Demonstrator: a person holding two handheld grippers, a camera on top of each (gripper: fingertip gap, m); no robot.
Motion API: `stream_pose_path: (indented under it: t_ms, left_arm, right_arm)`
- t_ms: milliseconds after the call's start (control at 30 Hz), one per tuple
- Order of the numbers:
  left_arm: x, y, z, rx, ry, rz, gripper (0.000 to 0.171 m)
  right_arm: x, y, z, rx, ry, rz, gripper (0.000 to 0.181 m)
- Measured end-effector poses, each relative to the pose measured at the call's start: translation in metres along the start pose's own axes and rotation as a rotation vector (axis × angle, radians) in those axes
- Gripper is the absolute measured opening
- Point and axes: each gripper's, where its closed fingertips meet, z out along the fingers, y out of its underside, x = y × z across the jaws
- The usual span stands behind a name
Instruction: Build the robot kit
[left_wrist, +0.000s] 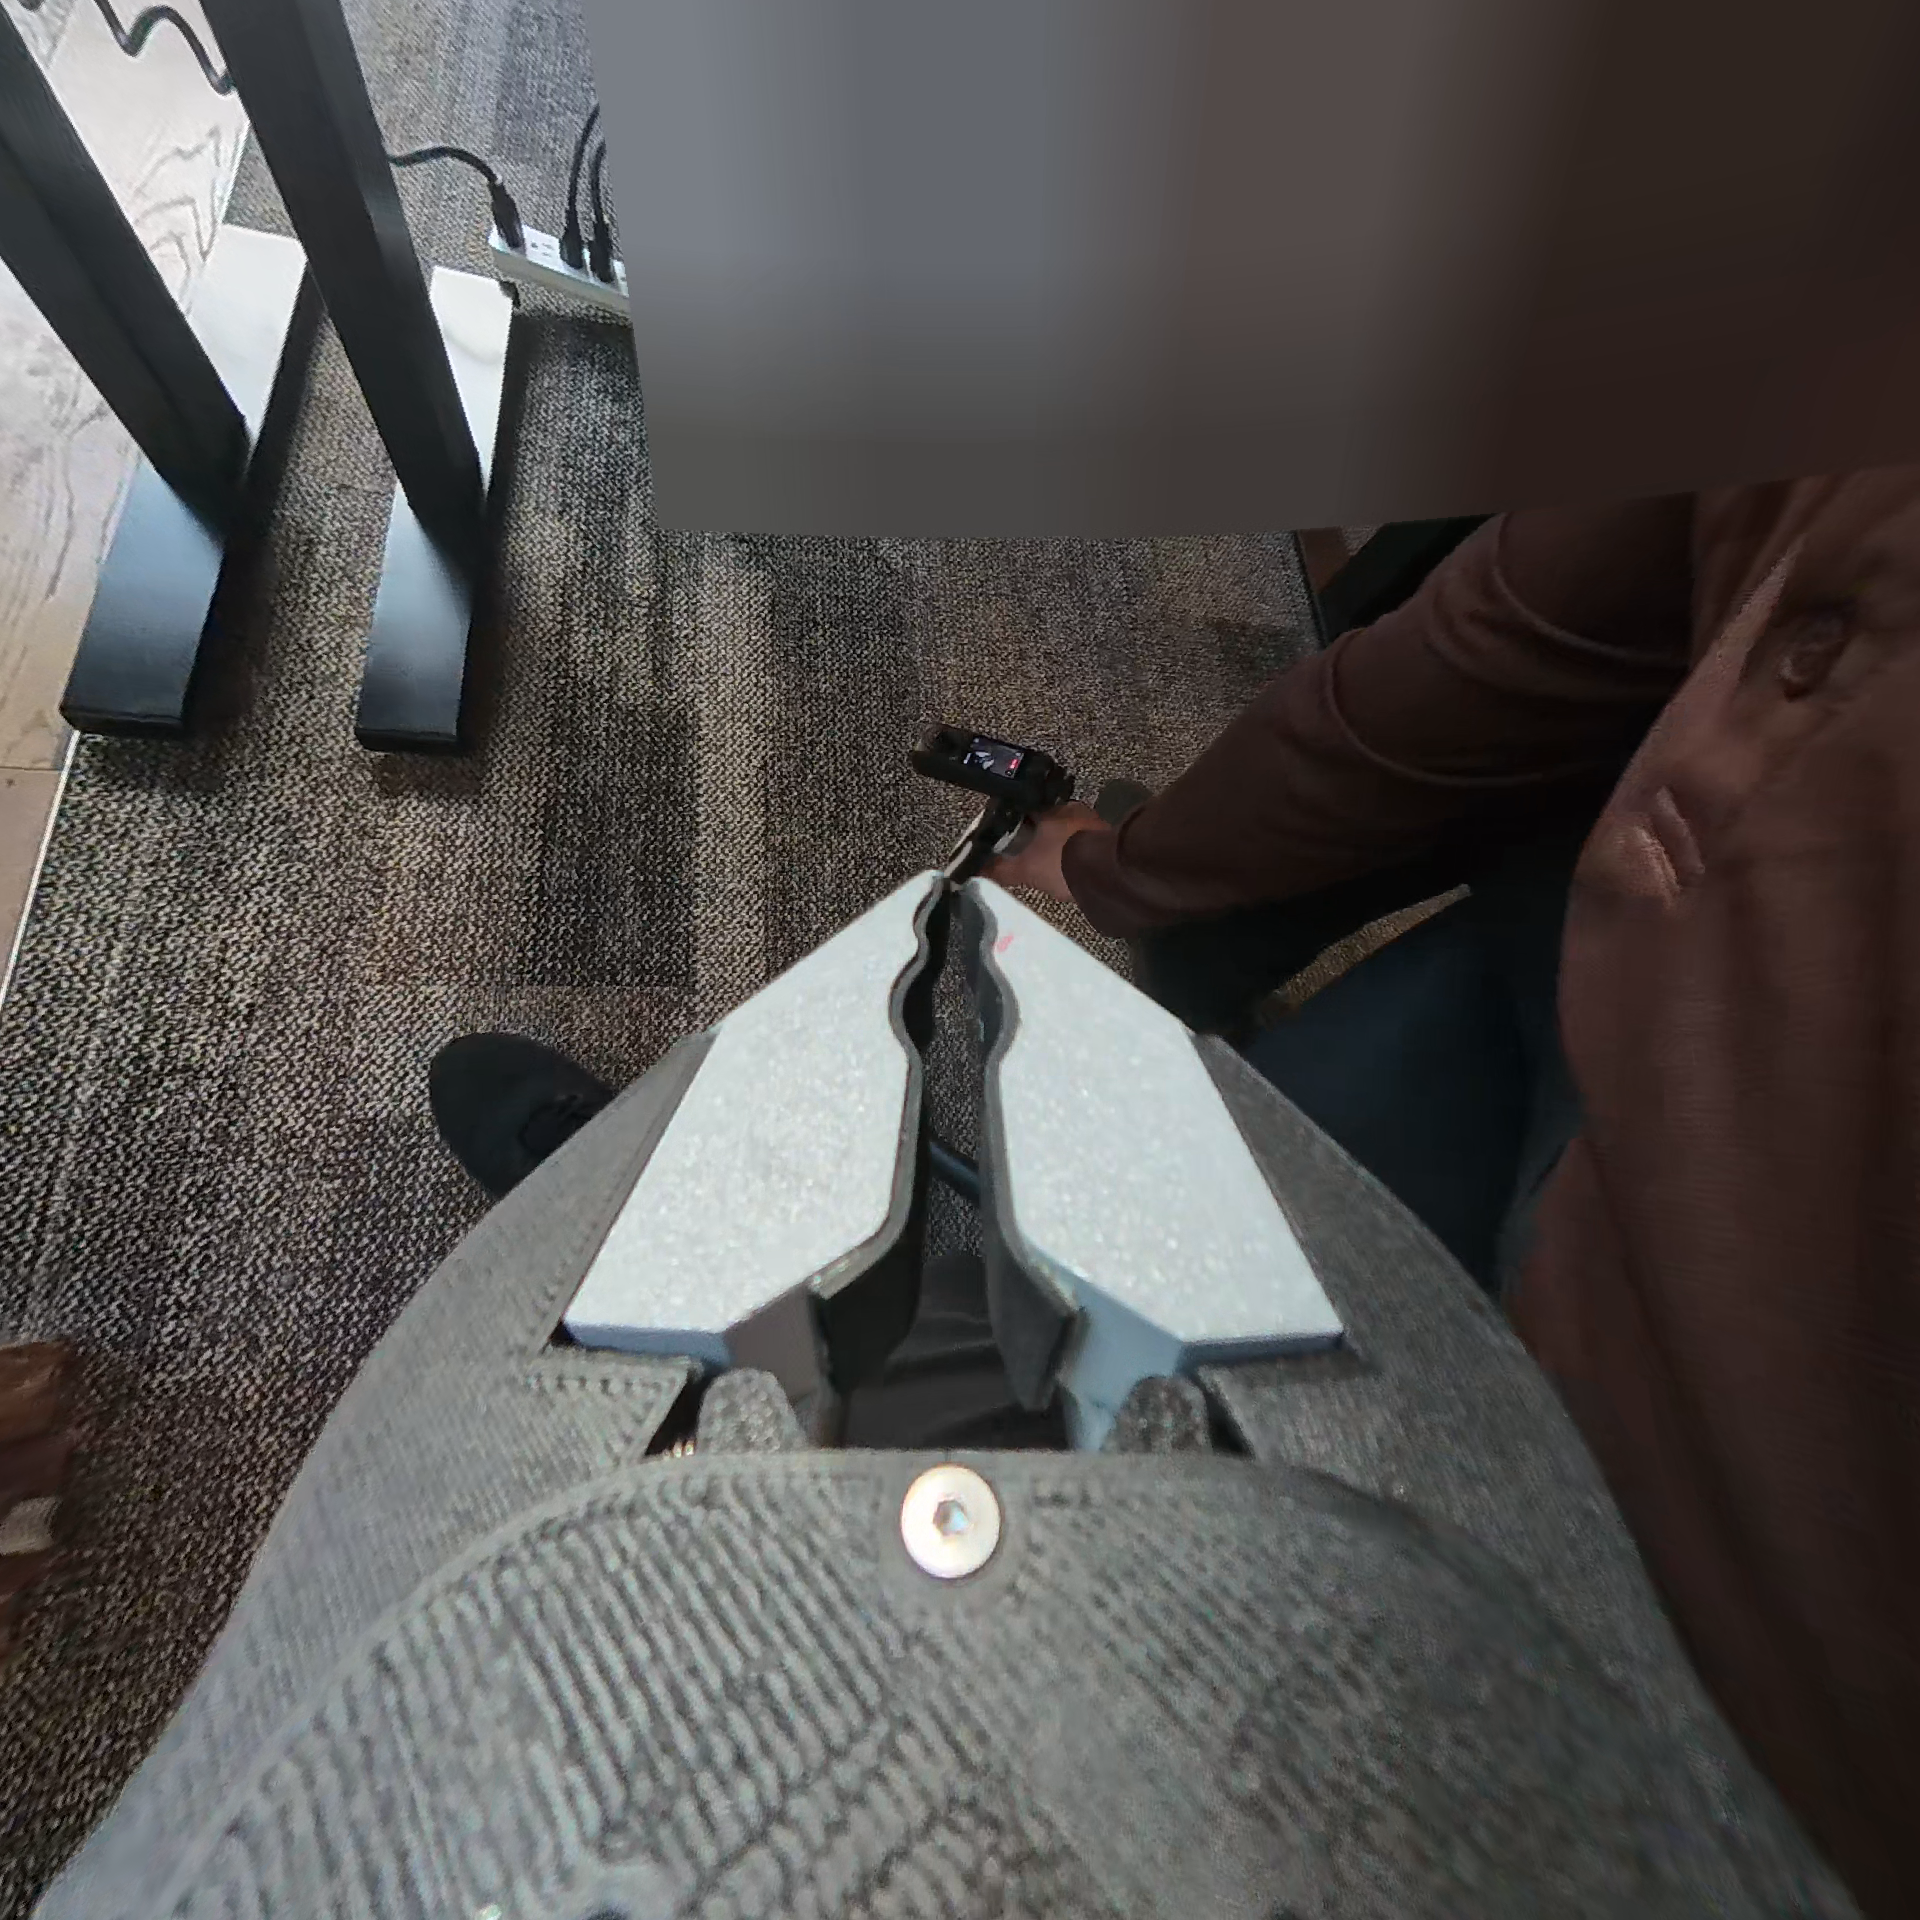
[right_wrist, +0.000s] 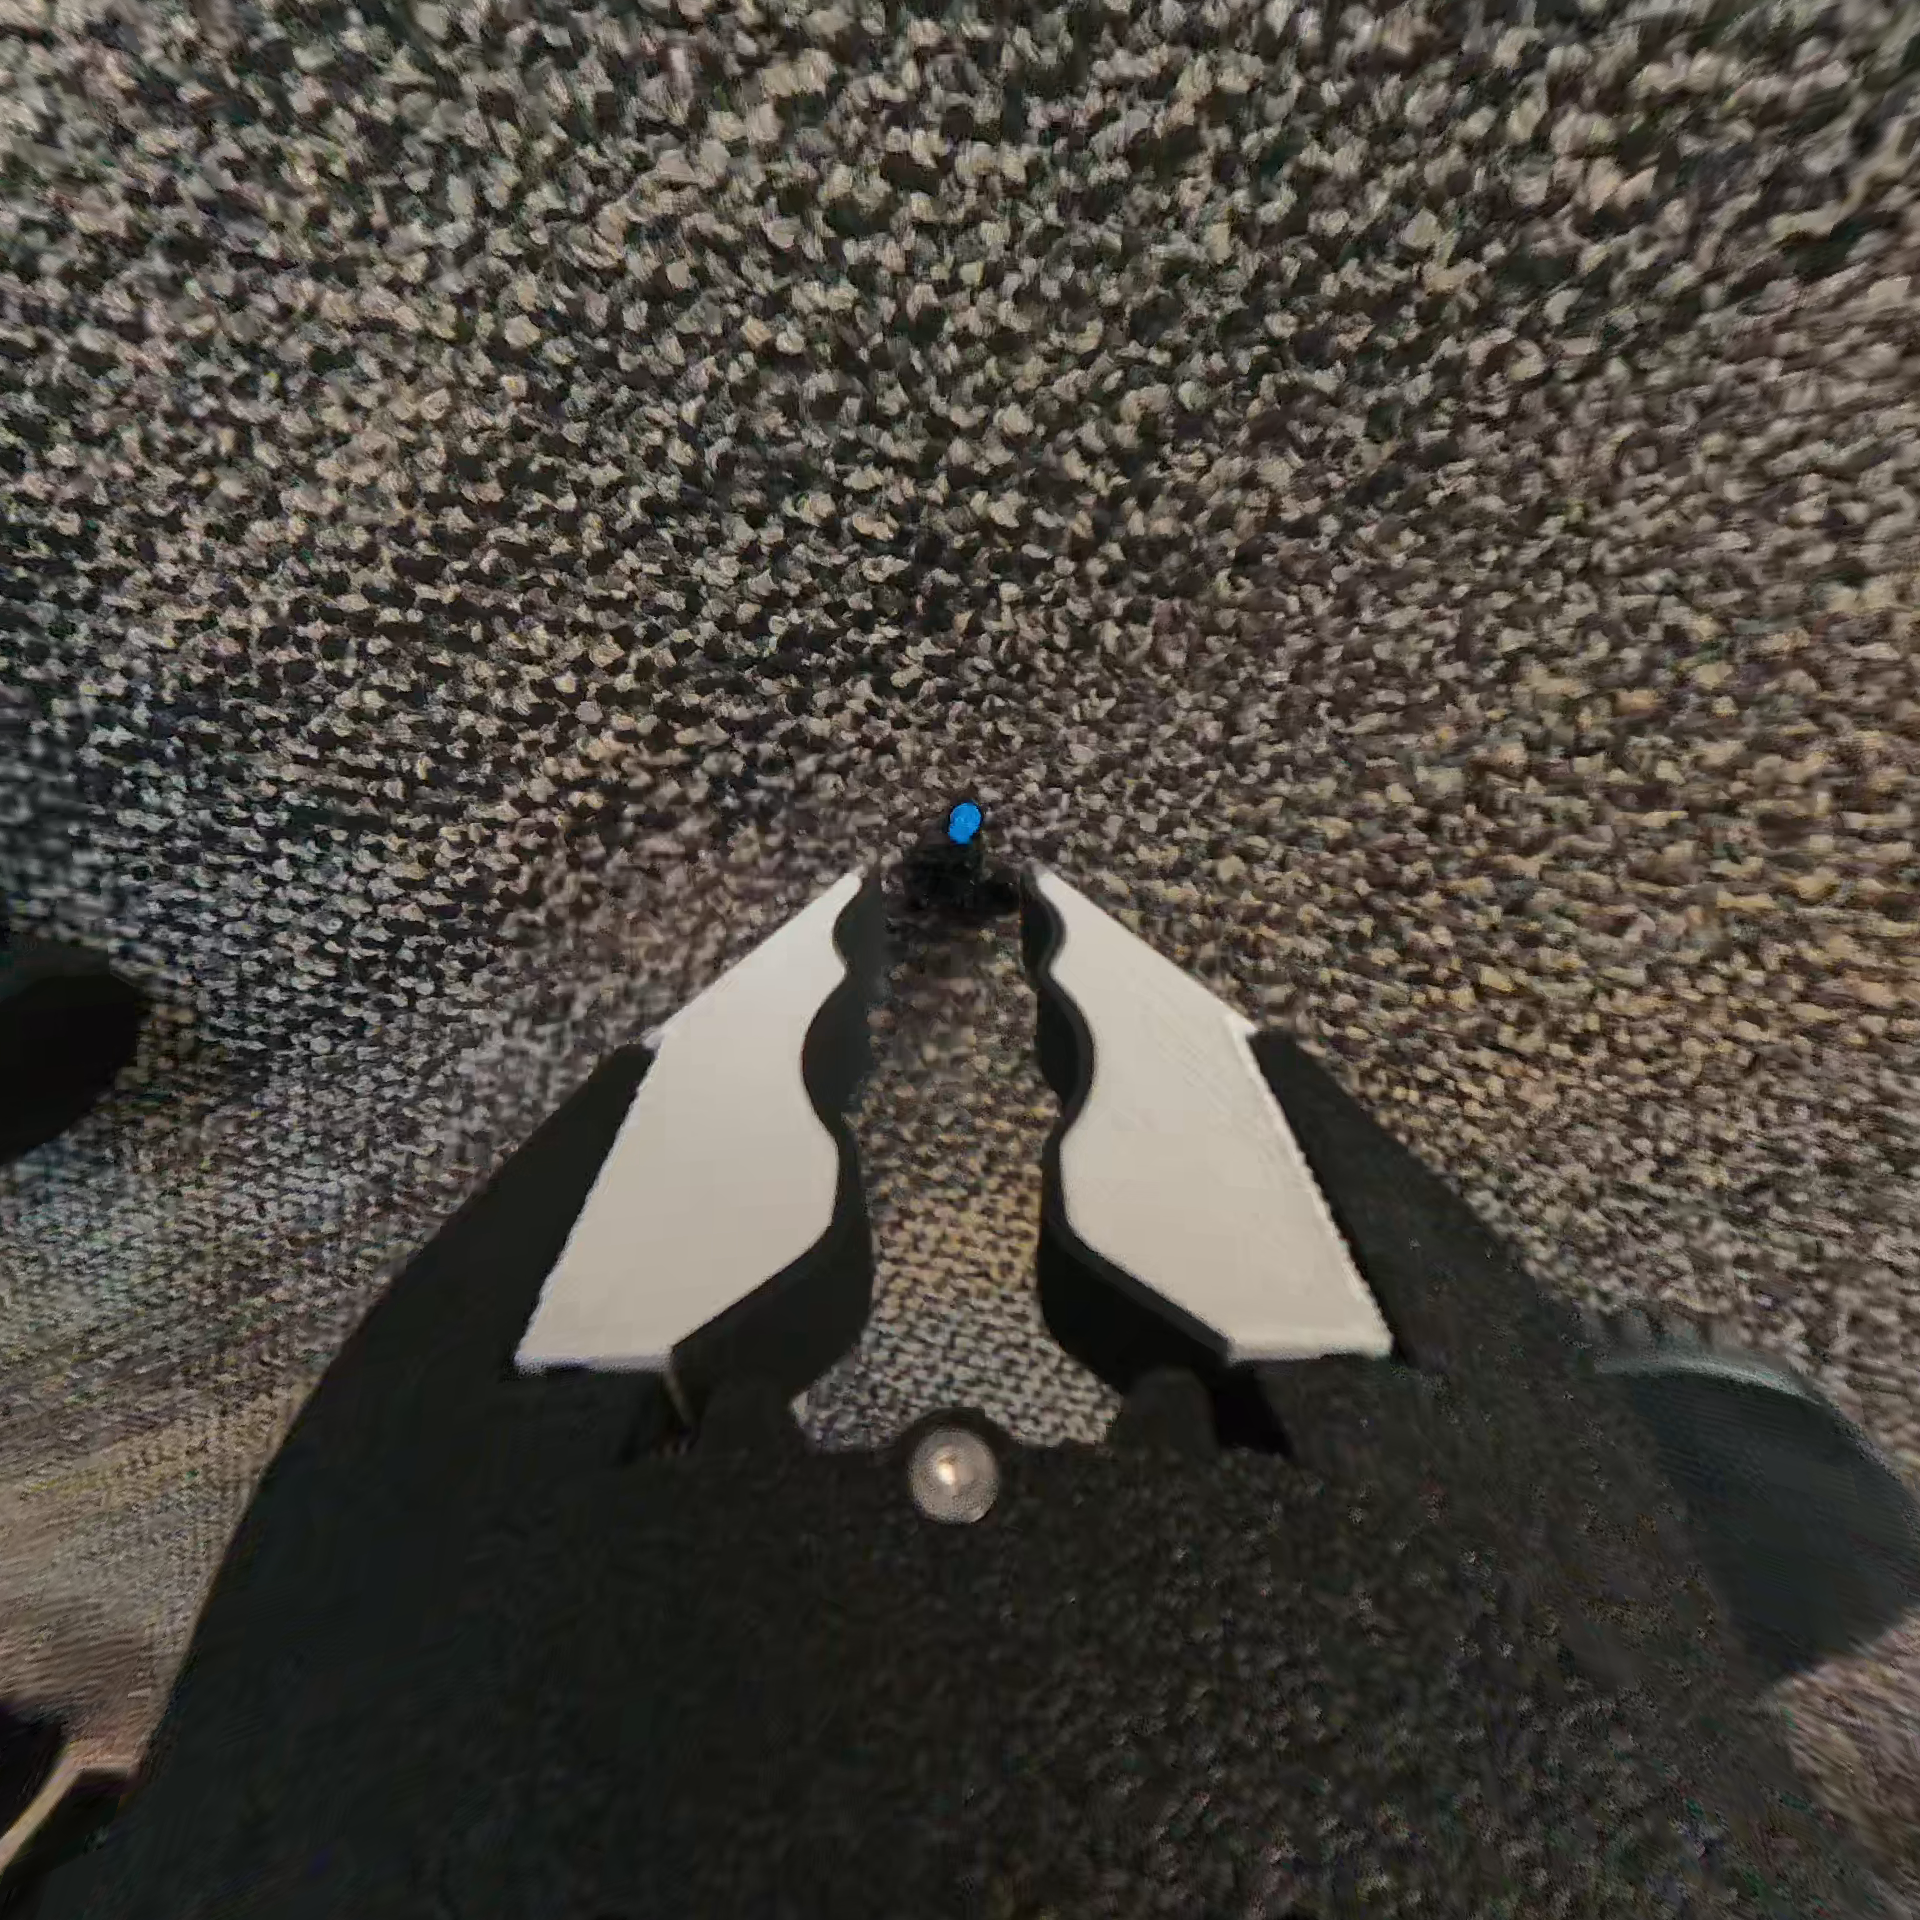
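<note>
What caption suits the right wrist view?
Right gripper, jaws open, close above speckled carpet, a small black object with a blue tip between its fingertips.

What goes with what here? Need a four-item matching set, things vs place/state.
Things:
1. left hand-held gripper
2. right hand-held gripper
3. power strip
4. blue-tipped black bit

Place/state:
a. jaws apart
b. on carpet, at the open fingertips
c. jaws closed
d. beside black table legs, plugs in it

Pairs: 1-c, 2-a, 3-d, 4-b
</note>
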Motion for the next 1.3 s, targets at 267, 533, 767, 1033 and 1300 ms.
stream_pose_path:
  t_ms: [267, 533, 767, 1033, 1300]
  left_arm:
    - [-0.012, -0.021, 0.023, -0.023, 0.029, 0.046, 0.000]
    - [0.019, -0.059, 0.057, -0.116, 0.119, 0.200, 0.000]
    - [0.068, -0.055, 0.069, -0.246, 0.195, 0.446, 0.012]
    - [0.198, -0.076, 0.015, 0.010, 0.512, 0.614, 0.031]
    - [0.353, -0.100, -0.067, 0.212, 0.865, 0.379, 0.033]
  right_arm:
    - [-0.005, -0.020, -0.015, 0.036, -0.119, 0.062, 0.001]
    - [-0.082, -0.085, -0.231, 0.308, -0.424, 0.071, 0.000]
    - [-0.192, -0.043, -0.459, 0.498, -0.609, -0.200, 0.000]
    - [-0.259, 0.056, -0.723, 0.953, -0.792, -0.360, 0.000]
    - [-0.265, 0.137, -0.832, 1.357, -0.747, -0.555, 0.000]
